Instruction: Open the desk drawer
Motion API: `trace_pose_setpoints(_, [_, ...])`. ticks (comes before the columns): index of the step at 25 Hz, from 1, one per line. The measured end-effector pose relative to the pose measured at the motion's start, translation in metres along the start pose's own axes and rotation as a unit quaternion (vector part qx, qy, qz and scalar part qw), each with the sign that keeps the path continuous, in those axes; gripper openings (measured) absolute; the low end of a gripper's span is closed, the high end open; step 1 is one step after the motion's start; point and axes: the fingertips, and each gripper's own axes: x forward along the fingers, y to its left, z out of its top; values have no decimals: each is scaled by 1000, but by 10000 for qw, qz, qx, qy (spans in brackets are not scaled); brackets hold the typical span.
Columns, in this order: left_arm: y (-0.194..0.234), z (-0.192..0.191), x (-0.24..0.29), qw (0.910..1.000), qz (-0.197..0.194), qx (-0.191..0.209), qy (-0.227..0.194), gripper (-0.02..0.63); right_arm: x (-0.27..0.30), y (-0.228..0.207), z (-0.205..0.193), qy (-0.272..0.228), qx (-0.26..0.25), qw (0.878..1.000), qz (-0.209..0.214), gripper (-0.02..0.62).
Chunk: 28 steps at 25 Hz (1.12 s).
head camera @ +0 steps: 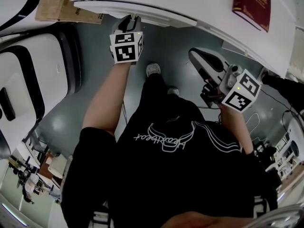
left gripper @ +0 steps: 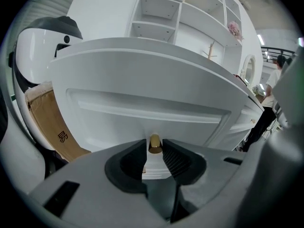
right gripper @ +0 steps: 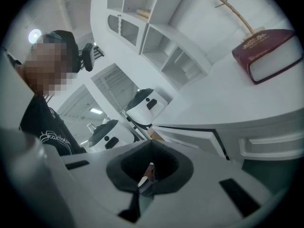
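The white desk drawer fills the left gripper view, with a small brass knob at its middle. My left gripper has both pads against the sides of that knob. In the head view the left gripper reaches forward to the drawer front under the desk top. My right gripper hangs off to the right of the drawer, away from the desk, with its jaw tips meeting and nothing between them. Its marker cube shows in the head view.
A dark red book lies on the desk top at the right. A cardboard box leans left of the drawer. White pod chairs stand at the left, another chair near my right gripper. White shelves rise behind the desk.
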Motion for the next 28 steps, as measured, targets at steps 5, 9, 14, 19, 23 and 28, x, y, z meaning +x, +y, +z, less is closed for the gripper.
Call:
trace_pose_setpoints(5, [-1,0,0,10000,-49,-38,-20,94,-2,-1,-3,20,-7,10000,8,5])
trace_pose_setpoints(9, [-1,0,0,10000,-60,64,-10,91,-3,-1,-4,7,-16,10000,17,5])
trace_pose_setpoints(14, [-2,-1,0,9997,-155,169,-20,87,-5,1,-1,-57,-25,10000,22,5])
trace_pose_setpoints(19, [-4,-3,-2,9996,-201,209,27,86,-5,7,1,-73,-89,9999,102,5])
trace_pose_setpoints(23, [-4,-7,-7,9996,-178,203,70,86,-6,10,2,-144,-108,9998,130,5])
trace_pose_setpoints(28, [-3,-14,-15,9995,-164,262,98,86,-6,15,0,-167,-127,9996,165,5])
